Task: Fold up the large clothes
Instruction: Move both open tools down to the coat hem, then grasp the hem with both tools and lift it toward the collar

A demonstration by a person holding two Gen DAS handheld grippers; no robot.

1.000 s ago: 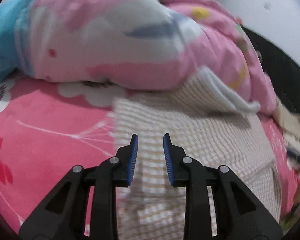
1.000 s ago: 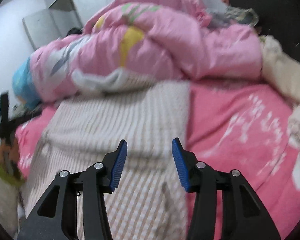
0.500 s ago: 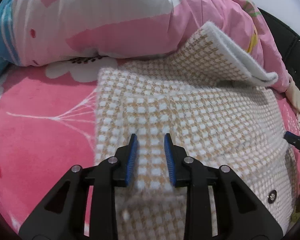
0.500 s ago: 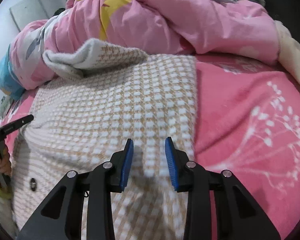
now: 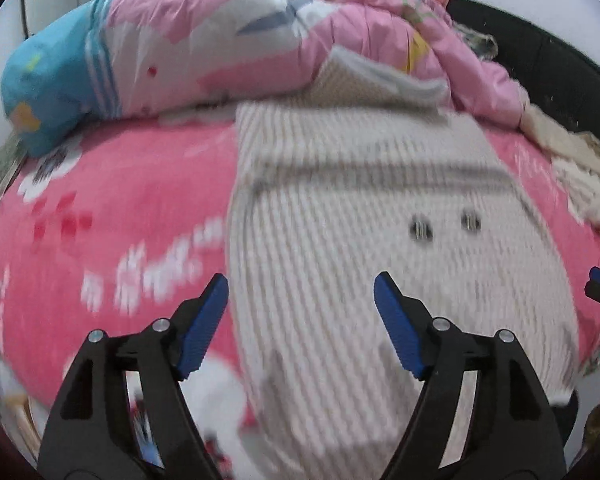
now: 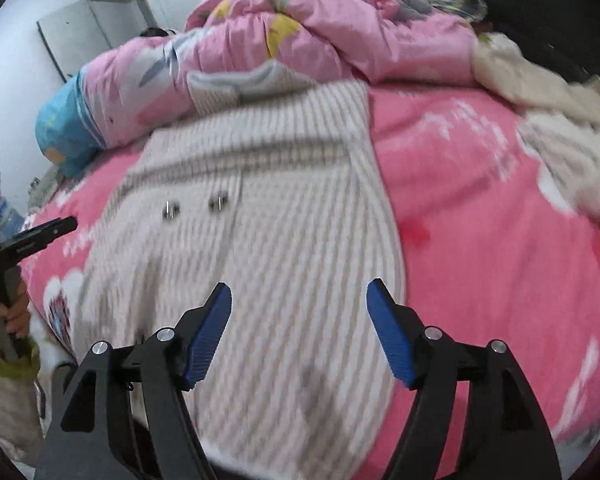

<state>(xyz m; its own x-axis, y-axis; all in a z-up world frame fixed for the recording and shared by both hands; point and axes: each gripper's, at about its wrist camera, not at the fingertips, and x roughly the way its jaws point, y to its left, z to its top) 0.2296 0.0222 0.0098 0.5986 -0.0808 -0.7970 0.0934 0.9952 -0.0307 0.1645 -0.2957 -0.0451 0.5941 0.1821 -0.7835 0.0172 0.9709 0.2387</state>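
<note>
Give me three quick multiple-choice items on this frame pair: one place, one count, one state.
1. Where does the beige-and-white checked woolly garment lie?
A. on the pink floral bedspread
B. on a wooden floor
C. over a chair back

2. How many dark round buttons show on the garment?
A. none
B. two
C. five

3. How stands the left hand-held gripper?
A. clamped on the garment's collar
B. holding a hanger
C. wide apart, gripping nothing

Key: 1 A, pink bedspread shows on both sides of the garment. 2 B, two buttons sit side by side in both views. 3 C, its blue pads are spreading open and clear of the cloth.
</note>
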